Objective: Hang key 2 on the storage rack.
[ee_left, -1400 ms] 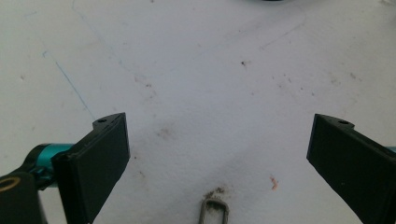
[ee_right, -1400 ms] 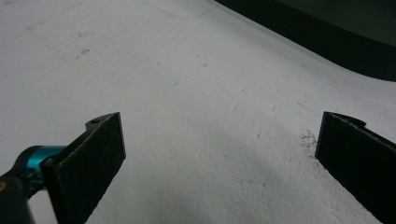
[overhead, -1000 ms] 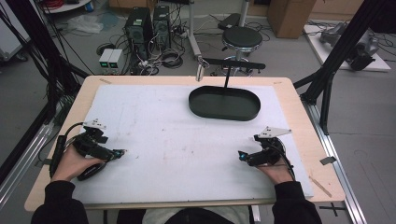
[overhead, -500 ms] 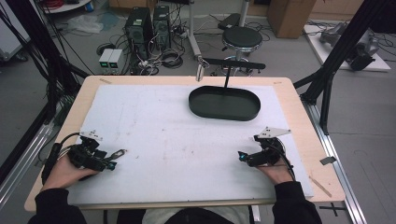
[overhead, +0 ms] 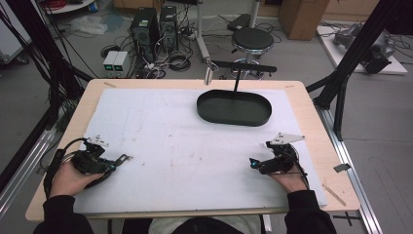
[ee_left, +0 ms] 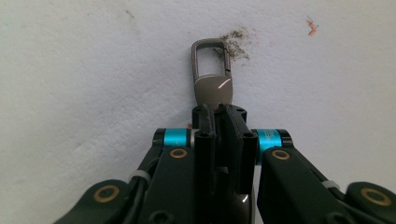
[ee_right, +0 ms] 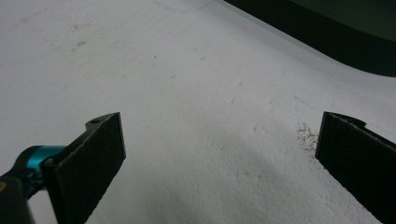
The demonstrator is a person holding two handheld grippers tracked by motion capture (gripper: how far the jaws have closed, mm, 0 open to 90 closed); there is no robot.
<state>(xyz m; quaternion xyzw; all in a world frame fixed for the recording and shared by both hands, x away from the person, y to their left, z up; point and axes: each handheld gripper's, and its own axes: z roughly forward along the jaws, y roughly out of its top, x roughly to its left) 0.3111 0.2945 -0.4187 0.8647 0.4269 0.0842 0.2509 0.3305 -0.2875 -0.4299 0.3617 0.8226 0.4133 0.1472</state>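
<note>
A grey metal snap clip [ee_left: 212, 70] lies flat on the white mat [overhead: 195, 146] at the front left, its loop end pointing away from the jaws. My left gripper [ee_left: 219, 112] has just been closing, and its jaws now pinch the clip's flat tail. In the high view the clip [overhead: 124, 158] sticks out to the right of the left gripper [overhead: 113, 165]. Near the front right, my right gripper [overhead: 254, 165] rests low over the mat. Its jaws [ee_right: 219, 135] stand wide apart with bare mat between them.
A black oval tray [overhead: 234, 108] sits at the back, right of centre. Behind it a black stand [overhead: 243, 68] carries a crossbar, and a small metal clip [overhead: 209, 75] hangs from the bar's left end. The mat covers most of the wooden table [overhead: 311, 126].
The left gripper's jaws, open a second ago, have closed on the clip's tail, and that hand shifted slightly toward the table's front edge. The right hand has kept still.
</note>
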